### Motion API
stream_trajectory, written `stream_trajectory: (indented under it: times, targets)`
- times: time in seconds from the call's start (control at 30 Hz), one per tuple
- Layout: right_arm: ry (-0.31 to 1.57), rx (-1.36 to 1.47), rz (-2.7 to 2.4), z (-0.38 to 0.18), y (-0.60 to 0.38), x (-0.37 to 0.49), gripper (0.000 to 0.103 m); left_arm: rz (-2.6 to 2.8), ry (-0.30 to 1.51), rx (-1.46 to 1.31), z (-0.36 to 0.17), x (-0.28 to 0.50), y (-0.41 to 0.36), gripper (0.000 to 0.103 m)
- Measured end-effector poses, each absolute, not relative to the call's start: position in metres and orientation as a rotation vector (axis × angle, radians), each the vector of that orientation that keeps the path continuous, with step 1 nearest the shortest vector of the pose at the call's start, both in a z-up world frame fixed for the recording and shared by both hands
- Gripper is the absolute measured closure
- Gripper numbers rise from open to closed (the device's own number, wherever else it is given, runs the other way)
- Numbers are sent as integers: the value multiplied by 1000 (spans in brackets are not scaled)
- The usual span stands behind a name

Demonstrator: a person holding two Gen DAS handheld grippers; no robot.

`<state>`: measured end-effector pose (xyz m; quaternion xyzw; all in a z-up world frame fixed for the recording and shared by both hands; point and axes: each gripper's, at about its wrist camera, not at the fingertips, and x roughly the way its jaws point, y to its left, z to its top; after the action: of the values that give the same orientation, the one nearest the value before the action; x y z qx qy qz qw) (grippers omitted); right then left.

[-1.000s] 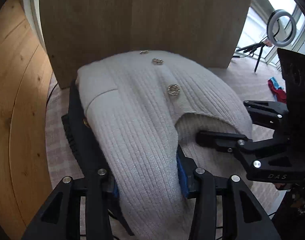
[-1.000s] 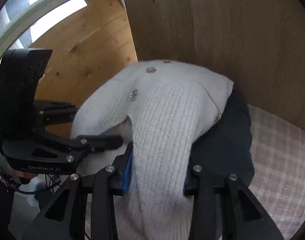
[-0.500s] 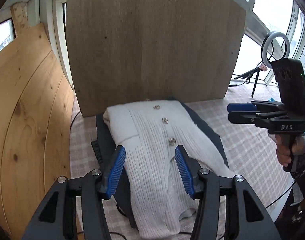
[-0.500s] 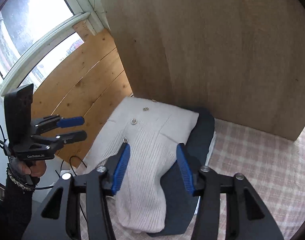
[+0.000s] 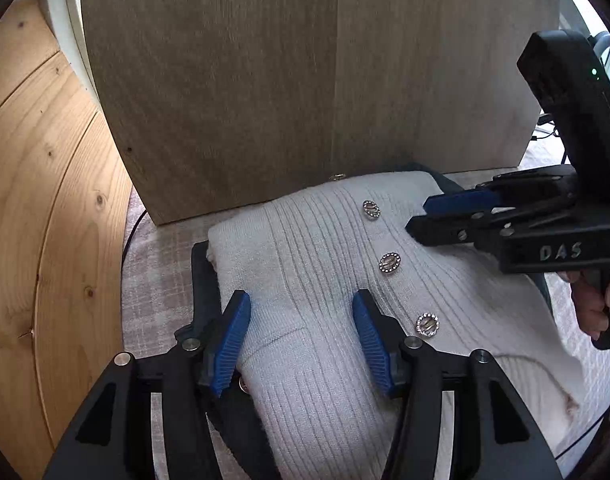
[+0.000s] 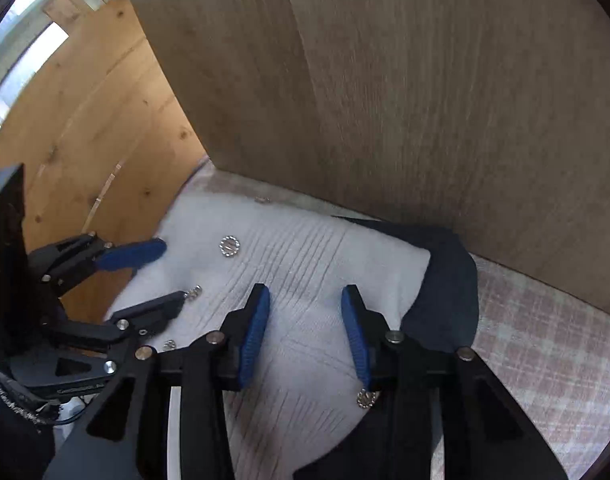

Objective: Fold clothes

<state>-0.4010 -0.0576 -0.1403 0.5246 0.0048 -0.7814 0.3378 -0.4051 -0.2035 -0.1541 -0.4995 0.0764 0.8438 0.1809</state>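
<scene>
A white ribbed cardigan (image 5: 325, 248) with sparkly round buttons (image 5: 389, 262) lies folded on a dark navy garment (image 5: 203, 280). My left gripper (image 5: 301, 312) is open just above the cardigan's left part, its blue pads (image 5: 233, 328) on either side of a fold. My right gripper (image 5: 419, 218) comes in from the right, open, over the cardigan's far right corner. In the right wrist view the right gripper (image 6: 305, 300) is open over the cardigan (image 6: 305, 248), and the left gripper (image 6: 173, 272) stands open at the left. The navy garment (image 6: 445, 292) sticks out on the right.
An upright grey-brown board (image 5: 305, 80) stands close behind the clothes. Light wooden planks (image 5: 45, 200) wall off the left side. A checked cloth (image 6: 545, 320) covers the surface. A hand (image 5: 593, 312) holds the right gripper's handle.
A second ago both grippers were shut on the cardigan; half a second ago they were open and pulled back. Now both are open and down close over it again.
</scene>
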Motion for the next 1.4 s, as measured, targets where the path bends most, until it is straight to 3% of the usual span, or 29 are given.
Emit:
stream_trajectory:
  times: [0.27,0.47,0.67,0.83,1.03,1.1,1.13,1.17,1.4]
  targets:
    - [-70,1271,-1973,-110,-5,-325,71,2373,84,-1334,-118,-328,-225,56]
    - [-73,1407,-1850,-158,-22,-282,69,2272,178,-1523,-171,-296,-218,51]
    - [-365,1307,-1907,-117,43,-316,68,2349,204,-1359,-111,-279,-197,55]
    - [-371,1401,-1890,-146,33,-354,68,2187,213,-1207,-89,-270,-132,55]
    - [-372,1492,-1862,-177,17,-390,68,1999,296,-1225,-120,-263,-68,55]
    - [-385,1484,-1854,-180,13,-391,73,1973,354,-1258,-138,-263,-58,58]
    - [-382,1480,-1858,-178,13,-391,90,1959,370,-1284,-148,-265,-56,69]
    - [-363,1464,-1878,-171,14,-389,95,1941,352,-1313,-157,-269,-58,72]
    - [-75,1344,-2112,-126,13,-369,96,1886,141,-1343,-158,-280,-77,72]
